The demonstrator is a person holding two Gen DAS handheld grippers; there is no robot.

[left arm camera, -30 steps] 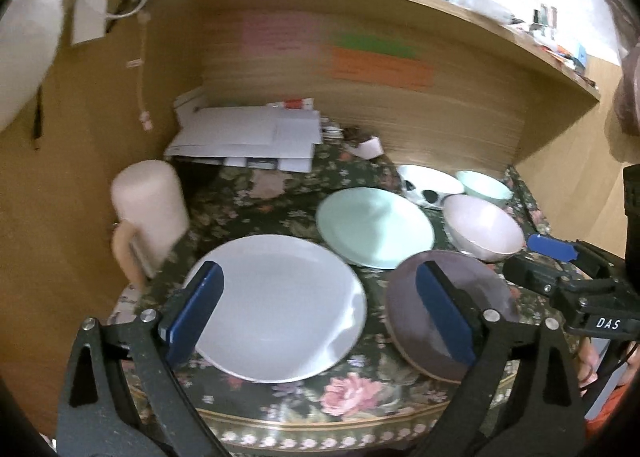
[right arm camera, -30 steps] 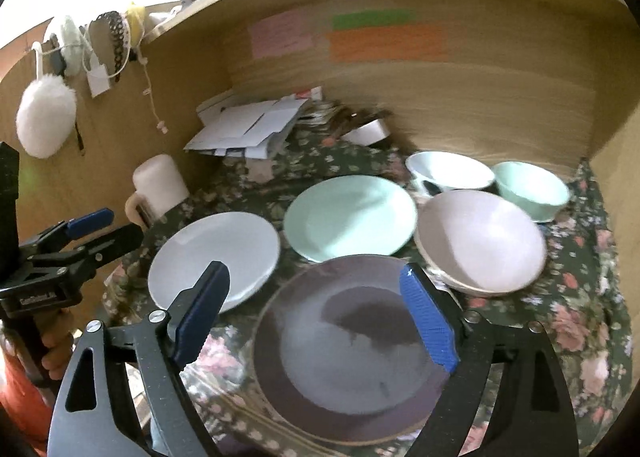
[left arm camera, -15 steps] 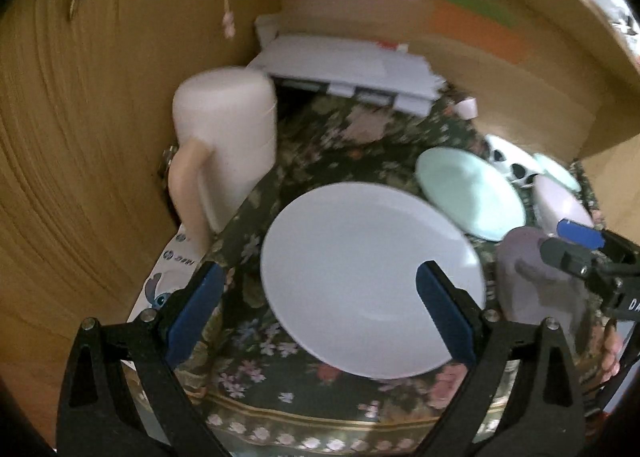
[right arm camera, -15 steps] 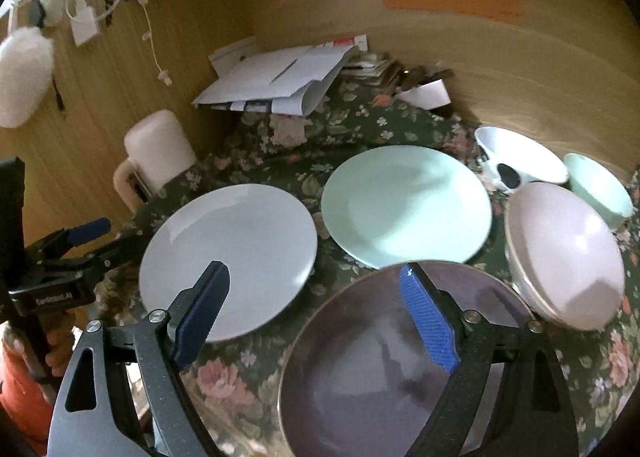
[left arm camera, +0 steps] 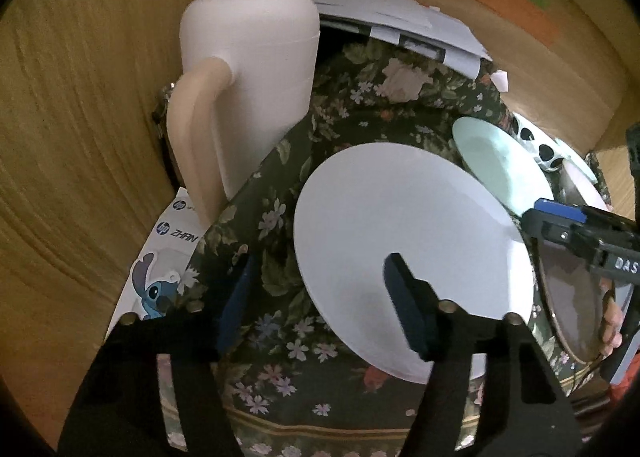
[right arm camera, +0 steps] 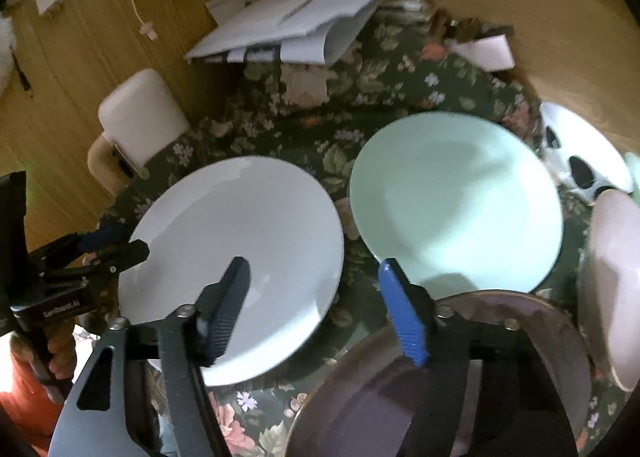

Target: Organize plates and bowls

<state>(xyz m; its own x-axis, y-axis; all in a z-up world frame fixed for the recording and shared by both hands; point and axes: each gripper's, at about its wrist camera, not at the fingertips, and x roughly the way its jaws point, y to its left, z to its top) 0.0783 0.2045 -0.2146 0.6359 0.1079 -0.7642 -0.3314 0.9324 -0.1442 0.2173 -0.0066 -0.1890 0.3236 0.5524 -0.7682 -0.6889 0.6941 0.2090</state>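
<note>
A: Starting from the left, what's there?

B: A white jug (left arm camera: 256, 69) by the wooden wall, then the white plate (left arm camera: 404, 253) flat on the floral worktop (left arm camera: 280, 269). The left gripper (left arm camera: 316, 297) straddles its near-left rim, fingers (left arm camera: 404, 309) spread wide, one over the plate, one beyond the edge, holding nothing.

A: How should the pickup go?

B: I'd slide one finger under the rim, close firmly, and lift level; glazed plates slip.

A: And further right?

B: The mint plate (right arm camera: 456, 201), then a dark plate (right arm camera: 452, 377) nearest, with bowls (right arm camera: 612, 289) at the far right. The right gripper (right arm camera: 316, 313) hovers between the white and dark plates, fingers wide apart and empty.
</note>
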